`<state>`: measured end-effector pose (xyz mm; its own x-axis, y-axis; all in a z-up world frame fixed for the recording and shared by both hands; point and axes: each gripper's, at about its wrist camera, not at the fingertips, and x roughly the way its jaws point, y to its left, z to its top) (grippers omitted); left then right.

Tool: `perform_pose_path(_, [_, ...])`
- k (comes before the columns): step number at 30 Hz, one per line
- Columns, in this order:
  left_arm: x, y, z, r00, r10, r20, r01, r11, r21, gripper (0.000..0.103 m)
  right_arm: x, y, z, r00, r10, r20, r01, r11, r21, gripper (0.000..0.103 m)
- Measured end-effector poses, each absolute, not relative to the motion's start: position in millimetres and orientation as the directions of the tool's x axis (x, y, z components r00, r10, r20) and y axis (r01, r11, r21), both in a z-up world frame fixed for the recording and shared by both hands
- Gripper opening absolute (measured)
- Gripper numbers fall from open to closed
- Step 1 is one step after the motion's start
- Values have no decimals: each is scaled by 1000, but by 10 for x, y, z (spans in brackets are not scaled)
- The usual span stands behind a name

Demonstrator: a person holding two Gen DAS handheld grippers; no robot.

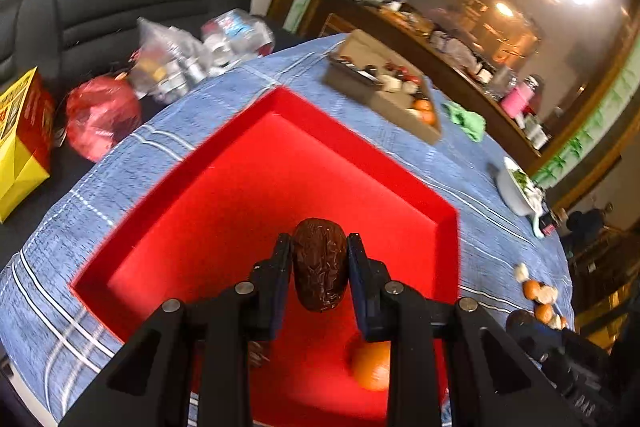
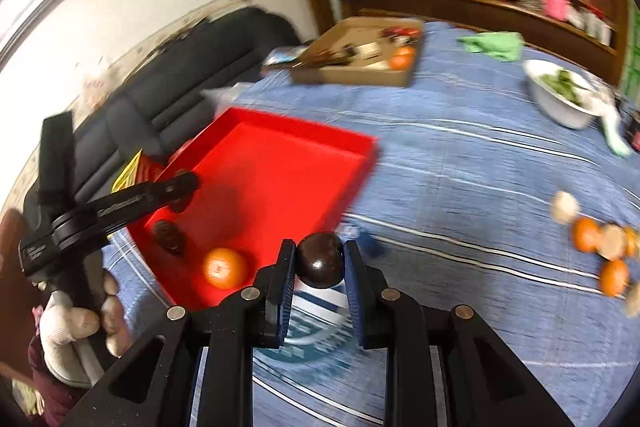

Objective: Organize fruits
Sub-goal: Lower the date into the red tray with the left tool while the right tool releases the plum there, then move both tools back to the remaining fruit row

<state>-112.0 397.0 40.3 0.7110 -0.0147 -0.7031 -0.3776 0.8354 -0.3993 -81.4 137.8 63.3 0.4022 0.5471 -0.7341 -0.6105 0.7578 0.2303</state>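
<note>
My left gripper (image 1: 319,247) is shut on a wrinkled dark brown fruit (image 1: 319,263) and holds it above the red tray (image 1: 224,179). An orange (image 1: 372,367) lies in the tray below it. In the right wrist view the left gripper (image 2: 182,187) hangs over the tray (image 2: 340,179), which holds an orange (image 2: 224,267) and a wrinkled brown fruit (image 2: 170,237). My right gripper (image 2: 320,255) is shut on a smooth dark round fruit (image 2: 321,261), above the blue cloth just right of the tray's near corner.
Loose oranges and peels (image 2: 600,243) lie on the blue tablecloth (image 2: 460,155) at the right. A cardboard box (image 2: 360,55) with items, a green cloth (image 2: 496,43) and a white bowl (image 2: 560,99) stand farther back. A dark sofa (image 1: 120,11) with bags lies beyond the table.
</note>
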Motion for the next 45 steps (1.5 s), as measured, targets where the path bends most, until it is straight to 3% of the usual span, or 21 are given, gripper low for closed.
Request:
perform_pose_path(7, [-1106,4150,339,713,-33,-700,-376,825,-422,26,-794,2086,389,329,535,-779,-676,709,201,26])
perform_pose_path(12, [-1146,4227,339,723,-50,-689,-377,807,-454,44,-742,2310,245,310,516,-799,-688,702,186,27])
perform_pose_path(16, [-1227,4256,398,738,-53,-673,-378,793,-478,49,-715,2371,215,305,520,-798,-692,697,190,29])
perform_pose_path(18, [-1277,4251,449,748,-49,-662,-378,789,-485,55,-706,2355,225,309,524,-794,-691,697,191,34])
perform_pose_path(20, [-1328,4235,515,762,-47,-646,-373,784,-497,57,-710,2301,265,320,533,-783,-687,700,196,48])
perform_pose_path(30, [-1430,3908,758,781,-54,-623,-326,814,-480,65,-776,1718,487,380,560,-736,-636,736,231,51])
perform_pose_path(38, [-1403,3418,866,773,-103,-626,-257,851,-458,66,-918,930,410,406,554,-727,-551,783,288,53])
perform_pose_path(45, [-1302,2896,916,756,-150,-637,-172,893,-415,72,-984,-167,348,503,470,-725,-410,868,279,52])
